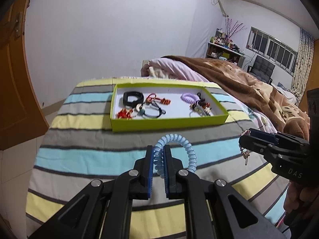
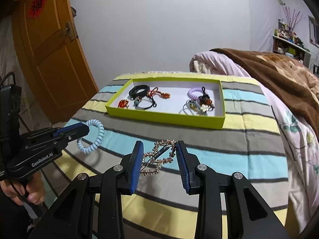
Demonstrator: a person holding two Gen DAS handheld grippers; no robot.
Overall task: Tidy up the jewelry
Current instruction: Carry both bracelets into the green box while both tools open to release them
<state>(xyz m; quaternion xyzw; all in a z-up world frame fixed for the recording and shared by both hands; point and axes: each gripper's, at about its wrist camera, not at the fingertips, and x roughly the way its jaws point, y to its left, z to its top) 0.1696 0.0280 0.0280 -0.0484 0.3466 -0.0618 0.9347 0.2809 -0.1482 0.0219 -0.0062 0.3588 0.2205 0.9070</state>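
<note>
I hold one piece in each hand above the striped blanket (image 1: 83, 159), and both are bound for the green tray (image 1: 169, 122) lying ahead of me. My left gripper (image 1: 158, 155) is pinched narrow on the pale blue coil hair tie (image 1: 179, 139); one side of the loop is trapped between the blue pads while the rest arcs free to the right and hangs in the air. My right gripper (image 2: 160, 159) stands much wider, its pads pressed on either end of the gold beaded hair clip (image 2: 159, 157), which spans the gap and looks to be clear of the cloth. The tray already carries a black band (image 2: 139, 90), red ornaments and dark elastics on its left, and a purple coil tie (image 2: 194, 93) with a cluster of clips on its right. To do this well, I judge I should carry both pieces over the near wall before letting go, keeping them high enough that the dangling blue loop does not catch the rim. The blue tie seems to belong beside the purple one, the gold clip with the other clips. I should release low, over bare white floor, so nothing bounces or tangles, and ease the clip down gently, since its thin frame could twist out of a wide grip.
</note>
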